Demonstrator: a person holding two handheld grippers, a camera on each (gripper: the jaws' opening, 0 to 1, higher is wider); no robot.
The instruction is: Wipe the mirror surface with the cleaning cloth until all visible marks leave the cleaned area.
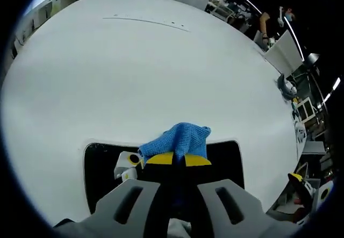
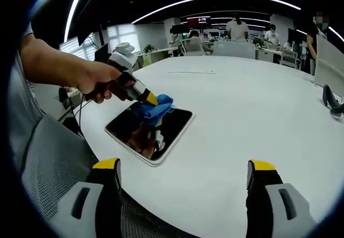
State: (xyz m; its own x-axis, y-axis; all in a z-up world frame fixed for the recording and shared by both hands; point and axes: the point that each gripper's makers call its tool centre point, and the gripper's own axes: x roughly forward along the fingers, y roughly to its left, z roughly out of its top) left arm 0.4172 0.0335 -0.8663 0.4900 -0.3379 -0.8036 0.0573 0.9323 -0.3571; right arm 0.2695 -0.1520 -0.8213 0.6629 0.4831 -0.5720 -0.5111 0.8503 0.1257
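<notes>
Gripping a blue cloth (image 1: 180, 137), the left claw (image 1: 178, 160) is seen with its yellow-tipped jaws closed on the fabric, which is bunched out beyond the tips and pressed down onto the mirror (image 1: 226, 157).

- Left claw, right gripper view: the claw (image 2: 152, 100) is held in a person's hand (image 2: 99, 85) and angled down over the far left part of the mirror (image 2: 174, 128), with the cloth (image 2: 156, 109) in contact with the glass.
- Right claw (image 2: 183, 179): the jaws are spread wide apart and nothing is held; it is kept near the table edge, well apart from the mirror.
- Mirror: a dark rectangular pane laid flat on the white table (image 2: 242, 109), left of centre. A reflection of the claw and cloth is carried in its surface.
- Far background: desks, chairs and people in an office.

Progress: wiping is judged to be under way. The part under the cloth is being covered; the near and right parts of the glass lie uncovered. Whether marks are left there cannot be told, as the dark surface is too reflective to be read.
</notes>
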